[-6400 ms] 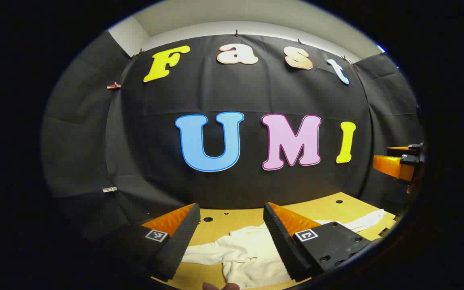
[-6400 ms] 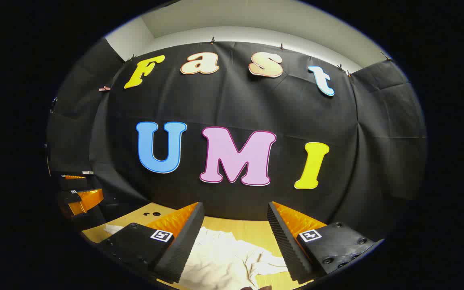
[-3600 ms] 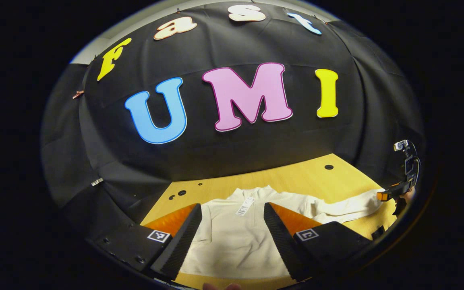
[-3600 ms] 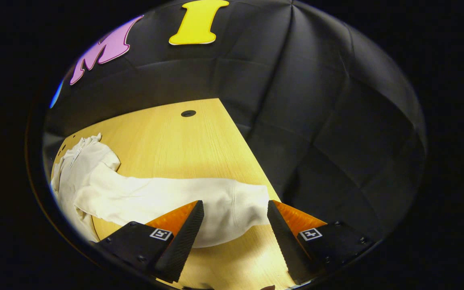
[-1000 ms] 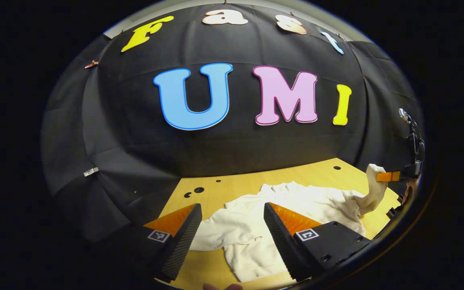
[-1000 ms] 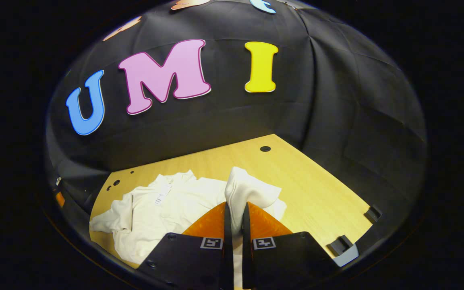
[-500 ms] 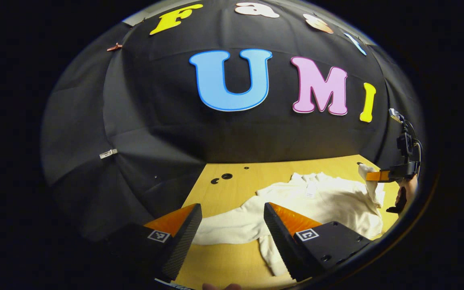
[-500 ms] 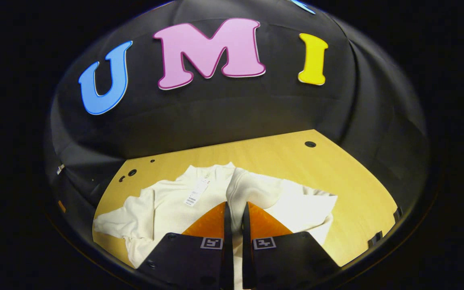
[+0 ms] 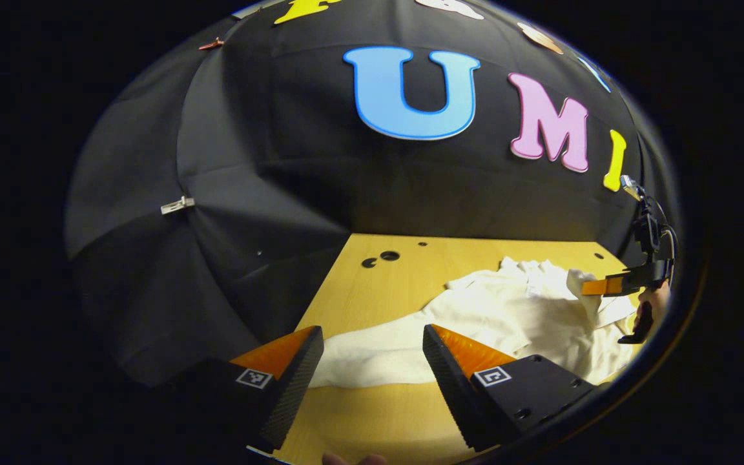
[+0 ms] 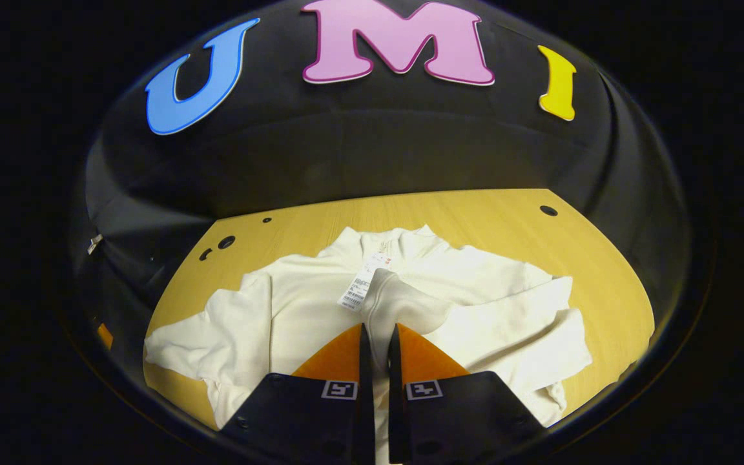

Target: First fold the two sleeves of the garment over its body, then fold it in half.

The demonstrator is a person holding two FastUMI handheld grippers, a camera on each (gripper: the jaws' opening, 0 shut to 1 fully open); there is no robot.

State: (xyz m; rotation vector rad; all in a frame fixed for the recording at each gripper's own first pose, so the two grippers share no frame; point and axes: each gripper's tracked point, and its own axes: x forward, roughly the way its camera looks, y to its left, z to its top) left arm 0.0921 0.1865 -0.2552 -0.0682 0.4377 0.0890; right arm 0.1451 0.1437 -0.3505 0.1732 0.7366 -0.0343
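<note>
the cream garment (image 10: 320, 310) lay spread on the wooden tabletop (image 10: 495, 219), with its collar toward the black cloth wall (image 10: 359, 142) and a paper tag (image 10: 360, 284) resting just below the collar. in the right gripper view, the right sleeve (image 10: 404, 303) was lifted up and brought over the middle of the body, and its cuff end stood just beside the tag. the right claw (image 10: 375, 361) was closed narrow with both fingers pressing on this sleeve, the cloth pinched in the thin gap between them. the same claw (image 9: 604, 285) was seen far off in the left gripper view, over the garment (image 9: 527, 310), with the pale cuff at its tip and a hand (image 9: 653, 303) behind it.

the left sleeve (image 9: 378, 352) was stretched flat on the tabletop (image 9: 372, 284), away from the body, and it ran across between the fingers of the left claw (image 9: 372, 361). this claw was wide apart and held nothing; whether its fingers touched the sleeve i could not tell. in the right gripper view the left sleeve (image 10: 178, 352) reached toward the near left edge of the tabletop. some small dark holes (image 10: 223, 244) were in the tabletop near the wall.
</note>
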